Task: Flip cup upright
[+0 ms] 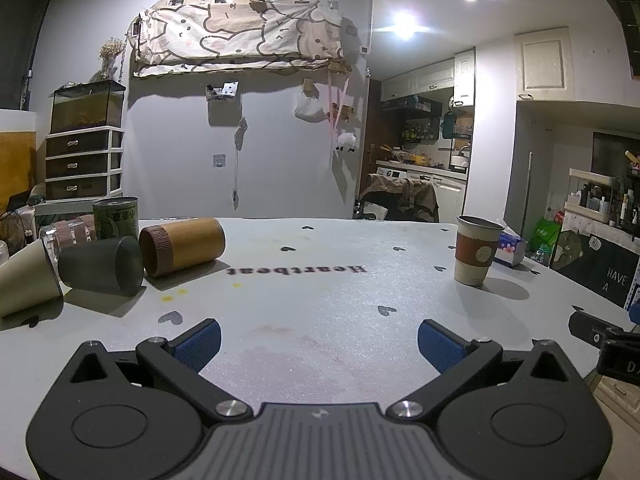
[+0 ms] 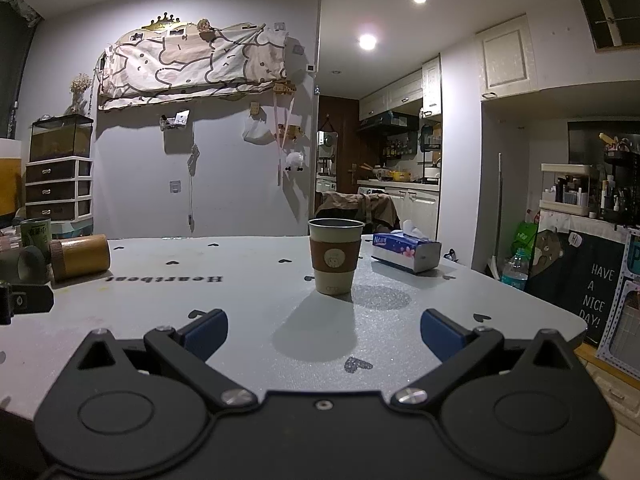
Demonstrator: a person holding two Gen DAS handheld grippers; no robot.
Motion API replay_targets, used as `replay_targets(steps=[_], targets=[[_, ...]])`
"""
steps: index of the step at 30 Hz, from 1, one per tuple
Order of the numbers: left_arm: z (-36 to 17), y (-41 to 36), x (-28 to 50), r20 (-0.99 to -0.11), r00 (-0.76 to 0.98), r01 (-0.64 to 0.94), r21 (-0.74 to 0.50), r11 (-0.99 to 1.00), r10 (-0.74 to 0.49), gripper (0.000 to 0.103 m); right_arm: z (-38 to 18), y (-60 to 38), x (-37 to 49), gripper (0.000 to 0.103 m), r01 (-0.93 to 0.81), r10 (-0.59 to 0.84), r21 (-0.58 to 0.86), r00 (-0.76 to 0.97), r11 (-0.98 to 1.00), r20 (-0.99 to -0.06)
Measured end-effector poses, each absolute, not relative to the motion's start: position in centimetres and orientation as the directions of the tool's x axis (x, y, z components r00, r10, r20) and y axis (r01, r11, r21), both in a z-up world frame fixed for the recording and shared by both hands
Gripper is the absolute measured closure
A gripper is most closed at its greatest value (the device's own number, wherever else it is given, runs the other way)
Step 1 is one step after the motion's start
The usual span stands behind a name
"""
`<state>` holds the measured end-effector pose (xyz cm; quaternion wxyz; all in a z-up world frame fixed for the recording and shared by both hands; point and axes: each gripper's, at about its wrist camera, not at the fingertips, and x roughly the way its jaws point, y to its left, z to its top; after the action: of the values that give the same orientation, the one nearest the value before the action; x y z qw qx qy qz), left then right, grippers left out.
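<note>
The table (image 1: 320, 300), printed "Heartbeat", runs off-frame at left, cutting off a beige cup (image 1: 24, 284), while both grippers (image 1: 319, 342) (image 2: 324, 334) gape empty and the sleeved cup (image 2: 335, 256) stands upright mid-frame.

The left tool (image 1: 319, 342) sits low and level over the surface (image 1: 320, 280), its two blue-padded fingers (image 1: 199, 342) spread wide with nothing between them. The right tool (image 2: 324, 336) is posed the same way, fingers (image 2: 440, 330) wide apart and empty. In each wrist view, part of the other tool shows at the frame's edge.
</note>
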<state>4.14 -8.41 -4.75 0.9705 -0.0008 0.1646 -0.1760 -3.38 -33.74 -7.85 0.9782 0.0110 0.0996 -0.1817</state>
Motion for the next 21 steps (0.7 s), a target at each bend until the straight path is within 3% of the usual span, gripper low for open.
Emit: replay_targets(steps=[21], targets=[[-4.84,-8.22,4.29,-0.322,0.883,0.341,-0.061,0.938,-0.342,0.0,-7.8,-33.58,-3.39,0.0,0.356,-0.352,-0.018,0.915,0.935,-0.196]])
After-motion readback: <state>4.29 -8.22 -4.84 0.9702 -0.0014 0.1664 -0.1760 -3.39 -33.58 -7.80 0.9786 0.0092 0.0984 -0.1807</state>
